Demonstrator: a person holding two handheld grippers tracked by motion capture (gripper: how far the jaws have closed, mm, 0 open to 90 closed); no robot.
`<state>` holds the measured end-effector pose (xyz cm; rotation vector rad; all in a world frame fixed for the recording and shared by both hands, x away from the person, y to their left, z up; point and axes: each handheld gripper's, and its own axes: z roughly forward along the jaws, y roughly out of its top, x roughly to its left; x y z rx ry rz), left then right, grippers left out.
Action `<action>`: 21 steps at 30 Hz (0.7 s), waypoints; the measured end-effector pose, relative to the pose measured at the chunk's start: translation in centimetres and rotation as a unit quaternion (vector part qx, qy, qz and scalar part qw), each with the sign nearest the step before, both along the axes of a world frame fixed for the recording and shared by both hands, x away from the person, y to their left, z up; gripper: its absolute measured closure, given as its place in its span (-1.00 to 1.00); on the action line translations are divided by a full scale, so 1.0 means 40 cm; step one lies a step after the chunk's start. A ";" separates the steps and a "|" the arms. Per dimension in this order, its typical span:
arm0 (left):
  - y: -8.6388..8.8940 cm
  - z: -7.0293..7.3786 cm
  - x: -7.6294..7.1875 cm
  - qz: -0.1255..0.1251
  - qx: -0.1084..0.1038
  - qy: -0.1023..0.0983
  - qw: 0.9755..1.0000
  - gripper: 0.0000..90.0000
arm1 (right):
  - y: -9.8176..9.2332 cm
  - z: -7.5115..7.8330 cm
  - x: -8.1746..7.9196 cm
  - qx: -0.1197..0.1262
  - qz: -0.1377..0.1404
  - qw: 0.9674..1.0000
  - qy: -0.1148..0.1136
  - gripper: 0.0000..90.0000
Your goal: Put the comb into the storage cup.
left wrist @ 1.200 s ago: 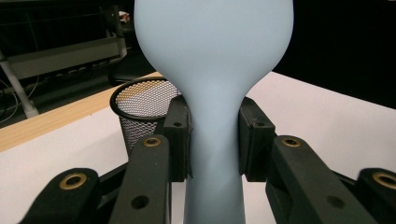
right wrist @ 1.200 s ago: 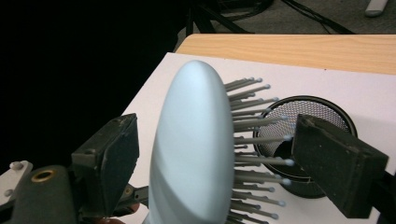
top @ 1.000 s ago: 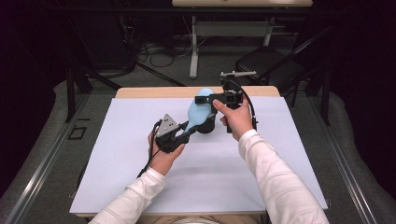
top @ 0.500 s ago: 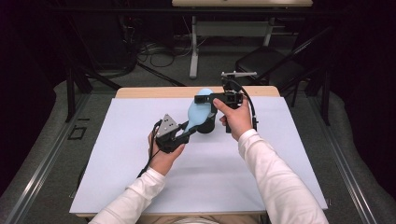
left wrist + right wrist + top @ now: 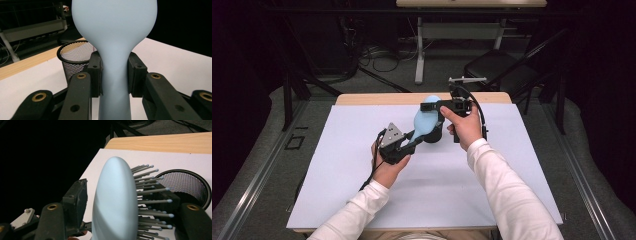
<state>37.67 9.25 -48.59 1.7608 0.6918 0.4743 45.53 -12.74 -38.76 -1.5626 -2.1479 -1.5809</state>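
White tabletop [image 5: 337, 195], hairbrush [image 5: 424, 122] handed between claws above mesh cup [image 5: 75, 56].
Left claw [image 5: 115, 75] clamps the handle, steadying it; right claw [image 5: 125, 202] has been closing around the head, contact unclear.

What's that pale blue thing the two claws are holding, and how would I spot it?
Look at the white table, toward its far middle, beside the black mesh cup. It is a hairbrush: the left gripper clamps its narrow handle. Its smooth pale blue oval back and grey bristles set it apart.
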 end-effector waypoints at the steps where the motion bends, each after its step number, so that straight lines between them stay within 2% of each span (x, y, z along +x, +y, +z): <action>1: 0.000 0.000 0.000 0.000 -0.001 0.000 1.000 0.54 | 0.000 0.000 0.000 0.000 0.000 1.000 0.001 -0.16; 10: -0.001 -0.002 0.001 0.000 0.000 0.002 1.000 0.54 | -0.005 -0.004 0.002 0.011 -0.009 1.000 0.008 -0.02; 21: -0.002 -0.006 0.002 -0.002 0.001 0.004 1.000 0.54 | -0.013 -0.013 0.005 0.028 -0.009 0.999 0.022 0.03</action>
